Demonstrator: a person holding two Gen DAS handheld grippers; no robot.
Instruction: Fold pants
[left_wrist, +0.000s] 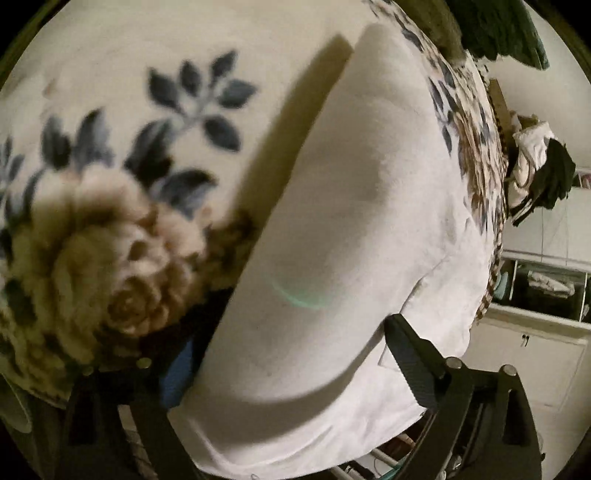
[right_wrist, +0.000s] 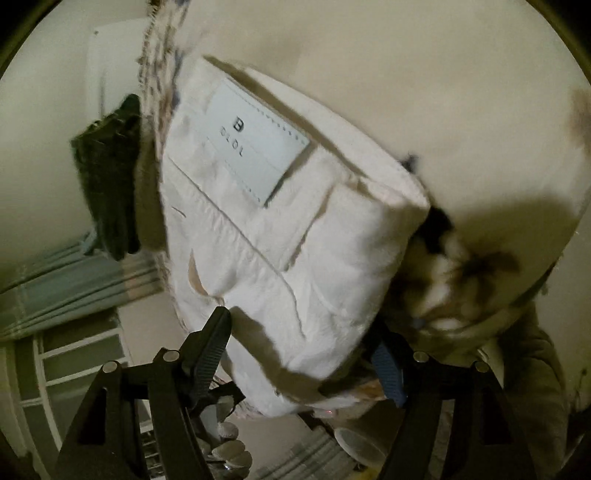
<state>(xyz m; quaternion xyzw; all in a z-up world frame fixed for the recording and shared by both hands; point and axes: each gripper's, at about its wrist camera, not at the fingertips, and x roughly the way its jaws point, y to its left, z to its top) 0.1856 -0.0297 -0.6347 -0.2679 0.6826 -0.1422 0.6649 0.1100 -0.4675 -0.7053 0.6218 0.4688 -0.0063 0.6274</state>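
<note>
both tongs stand spread wide with nothing pinched between them. the left tongs (left_wrist: 280, 354) hang over the near end of the folded white cotton pants (left_wrist: 354, 206), one black ribbed finger (left_wrist: 410, 358) lying above the cloth on the right and the blue-padded finger (left_wrist: 177, 373) just off its left edge, so the cloth sits between the pads without being pressed. the right tongs (right_wrist: 306, 350) straddle the other end of the same bundle, its black finger (right_wrist: 210, 347) at the left of the cloth and the blue one (right_wrist: 388, 373) at the right; whether either pad touches the fabric is too blurred to tell. the pants (right_wrist: 280, 229) lie as a thick, several-layered rectangle on the cream fleece blanket with blue leaves and brown roses (left_wrist: 122, 192), which covers a bed, near its edge. the pale blue sewn-on brand label (right_wrist: 258, 144) faces up, which suggests the waistband end finished on top of the stack. judging by the tidy edges and the released jaws, the fold looks complete and the bundle has been left to rest where it is flat and supported. a dark green garment (right_wrist: 107, 177) hangs over the blanket's far edge, well apart from the pants, likely other laundry. the soft blanket may let the stack slump if nudged.
</note>
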